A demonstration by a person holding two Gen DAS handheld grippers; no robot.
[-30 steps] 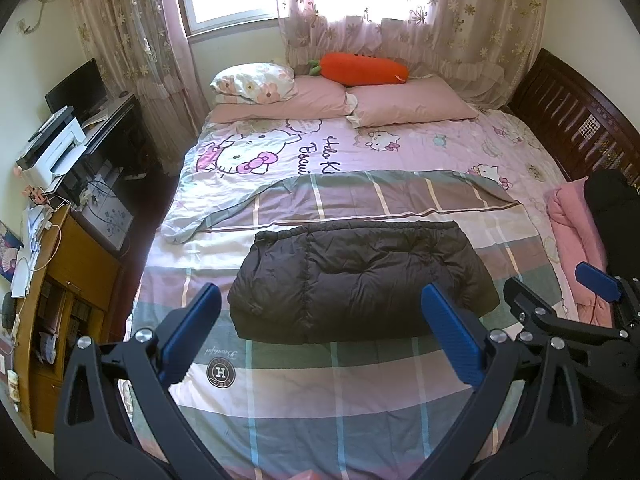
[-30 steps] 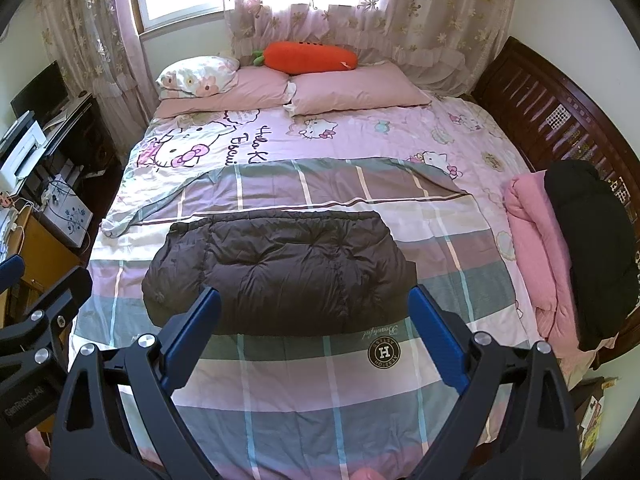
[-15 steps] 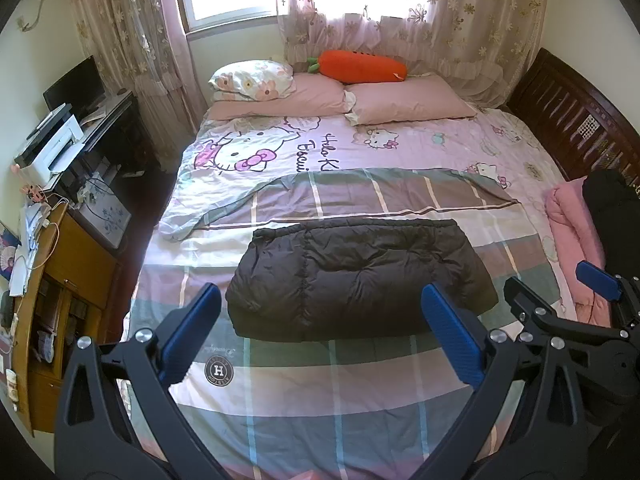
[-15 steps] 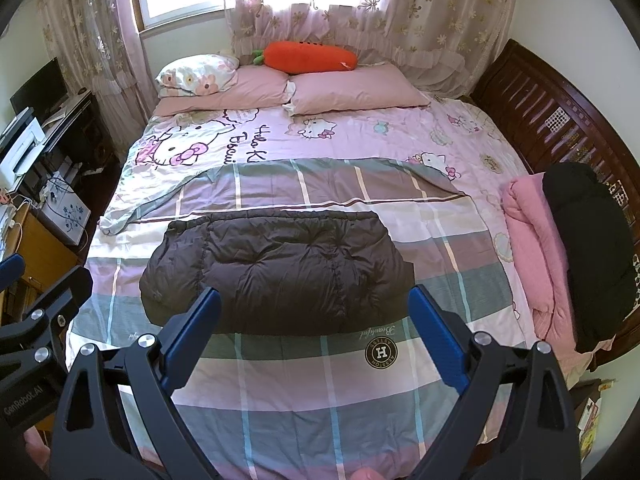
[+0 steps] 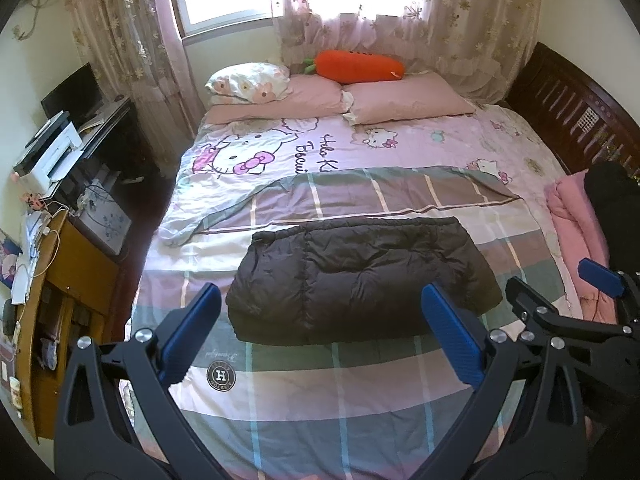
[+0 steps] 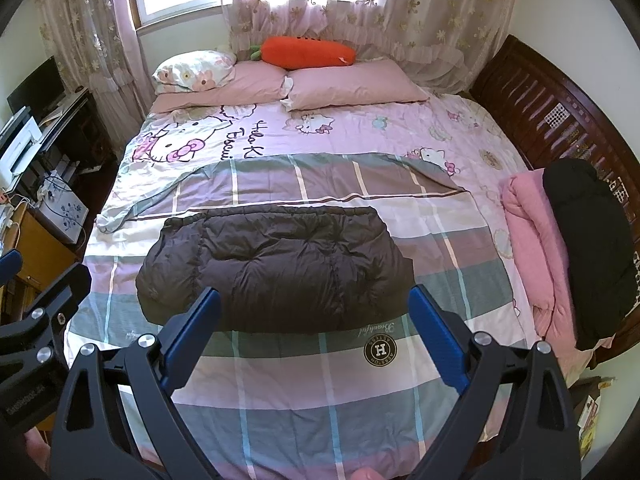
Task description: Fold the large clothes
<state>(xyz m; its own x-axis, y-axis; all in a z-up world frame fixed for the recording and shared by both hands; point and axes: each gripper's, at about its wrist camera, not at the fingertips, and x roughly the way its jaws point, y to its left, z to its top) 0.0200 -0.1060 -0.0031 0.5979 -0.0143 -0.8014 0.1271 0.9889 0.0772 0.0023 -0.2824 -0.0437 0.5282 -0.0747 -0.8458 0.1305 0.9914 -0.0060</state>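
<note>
A dark brown puffer jacket (image 5: pixel 360 276) lies folded into a compact rectangle on the plaid bedspread (image 5: pixel 320 380); it also shows in the right wrist view (image 6: pixel 272 268). My left gripper (image 5: pixel 320 300) is open and empty, held above the bed just short of the jacket's near edge. My right gripper (image 6: pixel 314 300) is open and empty too, at the same distance. Each gripper shows at the edge of the other's view.
Folded pink (image 6: pixel 532 248) and black (image 6: pixel 588 248) garments are stacked at the bed's right edge by the wooden bed frame (image 6: pixel 560 120). Pillows (image 5: pixel 400 100) and a carrot plush (image 5: pixel 356 66) lie at the head. A desk with a printer (image 5: pixel 52 156) stands left.
Both grippers have drawn back slightly from the bed and risen a little, so the jacket sits a bit higher in both views. The jacket has not moved.
</note>
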